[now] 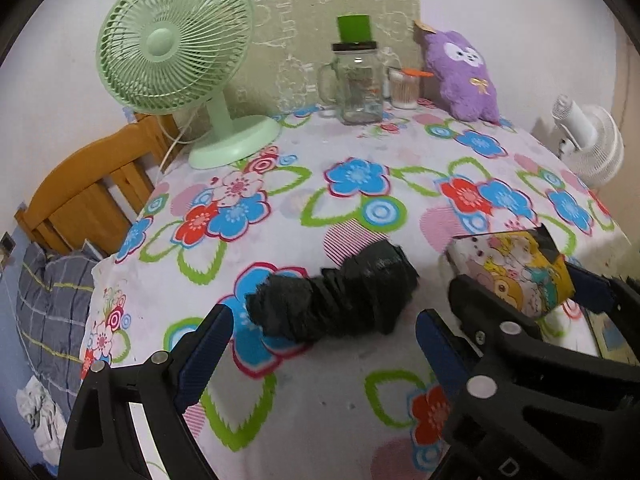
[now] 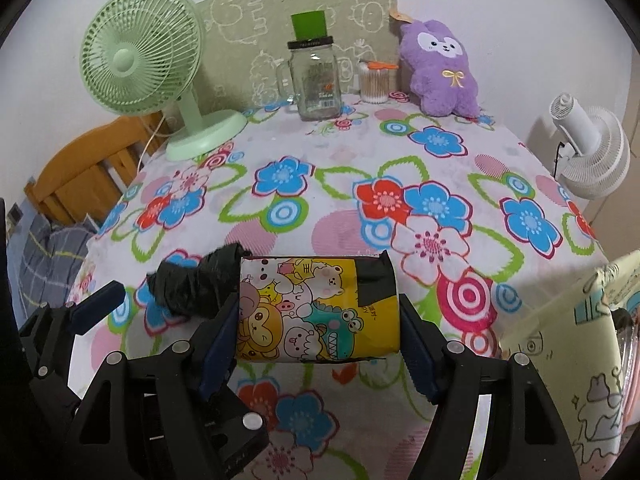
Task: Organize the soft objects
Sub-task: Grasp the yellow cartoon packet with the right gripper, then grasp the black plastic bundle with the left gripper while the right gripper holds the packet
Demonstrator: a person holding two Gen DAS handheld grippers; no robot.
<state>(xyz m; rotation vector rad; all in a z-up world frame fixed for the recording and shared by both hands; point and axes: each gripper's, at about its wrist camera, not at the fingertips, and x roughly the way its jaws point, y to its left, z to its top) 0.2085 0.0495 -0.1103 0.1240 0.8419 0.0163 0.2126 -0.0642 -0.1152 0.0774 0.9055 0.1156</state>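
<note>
A crumpled black soft bundle lies on the floral tablecloth; it also shows in the right wrist view. My left gripper is open, its fingers on either side of the bundle's near end. My right gripper is shut on a yellow cartoon-print pack, holding it by its two ends just above the cloth; the pack also shows in the left wrist view. A purple plush toy leans against the wall at the back right; it also shows in the right wrist view.
At the back stand a green fan, a glass jar and a cup of cotton swabs. A white fan is beyond the table's right edge. A wooden bed frame is left. A pale printed bag is near right.
</note>
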